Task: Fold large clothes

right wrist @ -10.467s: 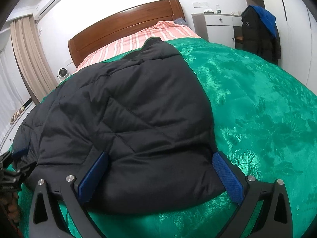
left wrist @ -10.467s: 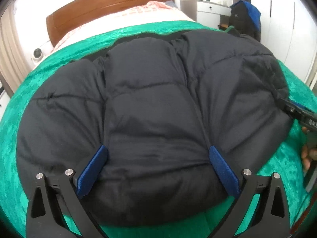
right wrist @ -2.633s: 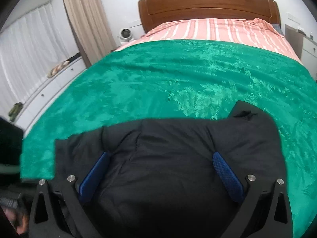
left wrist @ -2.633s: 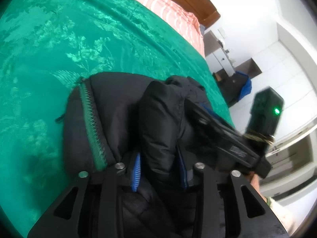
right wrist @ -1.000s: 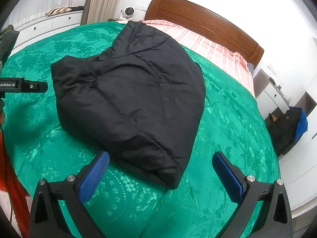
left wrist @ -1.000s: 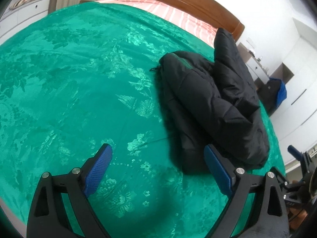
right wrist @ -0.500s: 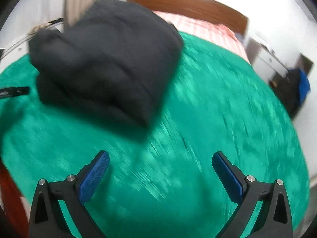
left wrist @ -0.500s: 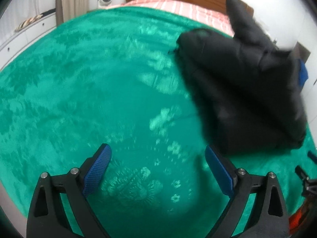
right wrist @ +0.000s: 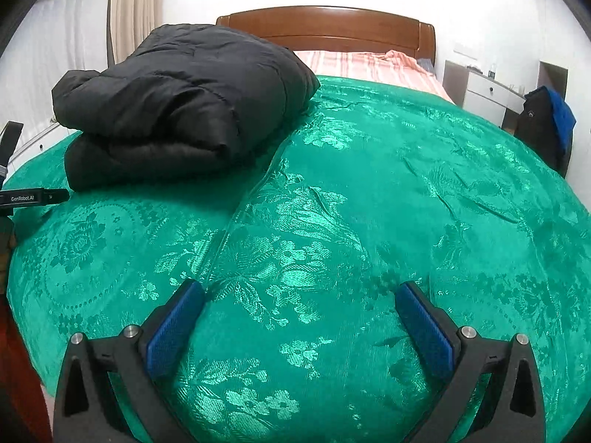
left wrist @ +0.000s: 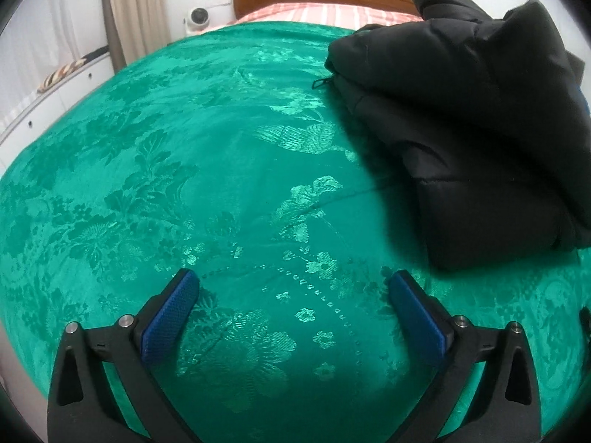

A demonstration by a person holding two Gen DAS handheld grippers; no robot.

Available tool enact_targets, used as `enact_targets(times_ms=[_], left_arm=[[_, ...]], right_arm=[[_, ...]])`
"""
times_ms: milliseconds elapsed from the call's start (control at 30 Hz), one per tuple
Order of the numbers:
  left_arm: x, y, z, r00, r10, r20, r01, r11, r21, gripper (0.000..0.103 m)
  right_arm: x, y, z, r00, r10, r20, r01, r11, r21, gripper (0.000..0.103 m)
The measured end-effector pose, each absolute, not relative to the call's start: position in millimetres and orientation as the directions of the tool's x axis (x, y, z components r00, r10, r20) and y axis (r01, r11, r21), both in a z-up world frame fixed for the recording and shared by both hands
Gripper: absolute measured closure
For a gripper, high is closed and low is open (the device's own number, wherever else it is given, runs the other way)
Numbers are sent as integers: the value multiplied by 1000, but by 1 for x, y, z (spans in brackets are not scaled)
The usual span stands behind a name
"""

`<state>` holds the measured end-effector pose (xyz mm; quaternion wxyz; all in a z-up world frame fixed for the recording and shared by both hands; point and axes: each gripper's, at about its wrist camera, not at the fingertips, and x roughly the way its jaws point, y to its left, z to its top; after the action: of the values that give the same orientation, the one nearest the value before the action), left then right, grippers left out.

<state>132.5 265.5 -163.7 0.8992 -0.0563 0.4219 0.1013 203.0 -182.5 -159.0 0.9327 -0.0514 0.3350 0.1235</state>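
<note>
A black puffer jacket point(left wrist: 476, 118) lies folded in a thick bundle on the green bedspread point(left wrist: 207, 170), at the right of the left wrist view. It also shows in the right wrist view point(right wrist: 184, 99), at the upper left. My left gripper point(left wrist: 293, 295) is open and empty over bare bedspread, to the left of the jacket. My right gripper point(right wrist: 299, 302) is open and empty over bare bedspread, to the right of and nearer than the jacket. The left gripper's body point(right wrist: 29, 196) pokes in at the left edge of the right wrist view.
A wooden headboard point(right wrist: 325, 27) and a pink striped sheet point(right wrist: 369, 64) are at the far end of the bed. A white nightstand point(right wrist: 487, 92) and a dark garment with blue lining point(right wrist: 550, 125) stand at the right. Curtains point(left wrist: 129, 11) and a small white fan point(left wrist: 199, 18) are at the far left.
Both grippers have let go of the jacket and drawn back from it. The folded jacket now lies still on the bedspread, and both views have steadied after a fast swing.
</note>
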Motion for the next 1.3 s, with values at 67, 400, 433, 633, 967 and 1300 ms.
enact_targets(times_ms=[67,400,433,633,967,1300], left_arm=[[132,265,-164,628,134,-767,-230,973,-18,0],[129,262,-164,633,142,-761,-234,972,-13,0],[129,262,-164,633,143,-761,-234,972,-12,0],[129,262,-164,629,136,-766,-235,972,-21,0],[131,255,-161,601,167,-782,-237,971,25,0],[130,255,-163,603,161,-782,-222,974,29,0]], right_arm=[[204,-184,-160,747,196,-635,-265,964,-14,0],[208,-185,-160,736,189,-650,-259,966,-12,0],[208,-185,-159,734,188,-653,-258,966,-12,0],[206,-186,-157,727,207,-654,-269,963,6,0],[204,-182,-149,658,155,-737,-262,964,-32,0],[198,-187,-157,650,194,-734,-295,955,-10,0]])
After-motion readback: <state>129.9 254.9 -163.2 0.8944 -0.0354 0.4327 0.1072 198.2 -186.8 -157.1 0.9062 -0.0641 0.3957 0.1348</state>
